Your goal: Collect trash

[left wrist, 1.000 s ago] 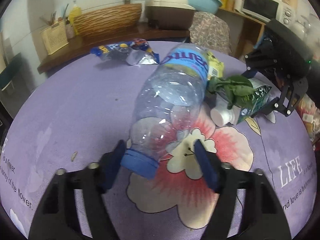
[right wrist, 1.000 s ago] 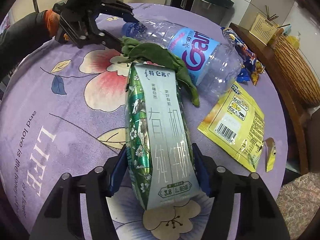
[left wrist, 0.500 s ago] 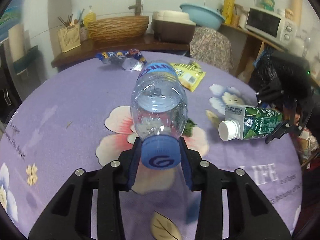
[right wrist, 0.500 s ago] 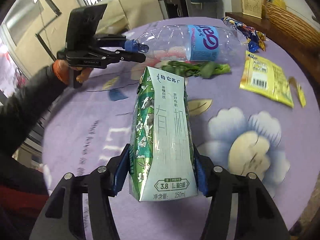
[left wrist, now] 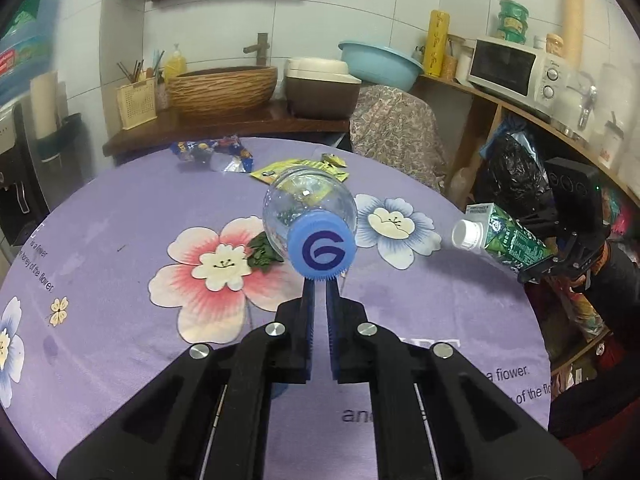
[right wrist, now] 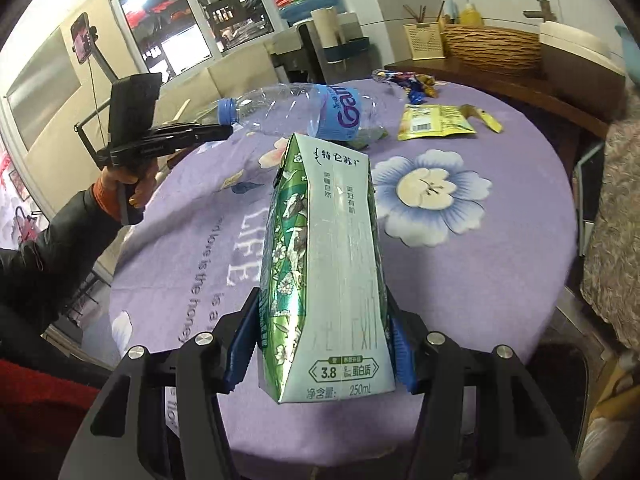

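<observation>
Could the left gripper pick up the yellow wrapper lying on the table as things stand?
Probably not: the left gripper is shut on the plastic bottle at its neck, so its jaws are taken. Nothing covers the yellow wrapper.

Even indoor light, soft shadows; strong fisheye bending and dark corners; daylit window (right wrist: pixel 172 32) glares slightly.

A round table (left wrist: pixel 120 208) fills the middle of both views, covered by a purple cloth printed with large flowers and white lettering. On it, toward the upper centre, lie a yellow wrapper (right wrist: pixel 434 127), a blue crumpled snack wrapper (left wrist: pixel 212 152) near the far edge, and green leaf scraps (left wrist: pixel 262 250) beside the pink flower.
</observation>
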Tool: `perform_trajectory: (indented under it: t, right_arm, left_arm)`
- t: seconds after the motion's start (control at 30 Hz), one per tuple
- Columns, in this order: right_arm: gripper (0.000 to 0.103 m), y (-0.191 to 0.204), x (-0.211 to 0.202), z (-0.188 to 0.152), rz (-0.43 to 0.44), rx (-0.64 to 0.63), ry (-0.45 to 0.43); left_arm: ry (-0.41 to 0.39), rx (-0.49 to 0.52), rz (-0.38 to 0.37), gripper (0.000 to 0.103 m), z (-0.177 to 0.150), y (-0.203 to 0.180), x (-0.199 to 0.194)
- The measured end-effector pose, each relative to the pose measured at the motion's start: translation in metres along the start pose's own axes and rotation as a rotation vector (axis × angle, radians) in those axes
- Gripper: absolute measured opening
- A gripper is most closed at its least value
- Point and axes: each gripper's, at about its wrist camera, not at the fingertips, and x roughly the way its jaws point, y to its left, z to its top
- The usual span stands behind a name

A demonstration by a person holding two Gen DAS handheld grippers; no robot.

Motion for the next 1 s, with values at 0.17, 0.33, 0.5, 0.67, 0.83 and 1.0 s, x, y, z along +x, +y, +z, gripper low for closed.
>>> perform_trajectory:
  t: [0.17,0.33,0.5,0.67,0.83,1.0]
  right_arm:
    - [0.057,0.001,0.003,-0.011,-0.004,0.012,0.01]
    - [0.057,0.0,-0.007,-0.015,-0.016,0.022,-0.031]
    - [0.057,-0.007,-0.012,-0.014,-0.09,0.062,-0.046]
    - [0.057,-0.015,-0.036,-0.025,-0.208,0.107,-0.077]
    - [0.057,-0.026,-0.067,-0.043,-0.297,0.15,-0.105]
    - [0.057,-0.036,-0.083,-0.071,-0.354,0.194,-0.102]
  left_arm:
    - [0.114,0.08,-0.083,0.016,-0.017,-0.031,0.004]
    - [0.096,0.076,-0.007,0.087,-0.022,-0.044,-0.011]
    - [0.086,-0.14,0.135,0.096,0.023,-0.045,0.006]
    - [0.174,-0.064,0.145,0.096,0.058,-0.104,0.073]
    - [0.348,0.016,0.207,0.094,0.07,-0.129,0.142]
    - [0.416,-0.004,0.176,0.073,0.068,-0.127,0.167]
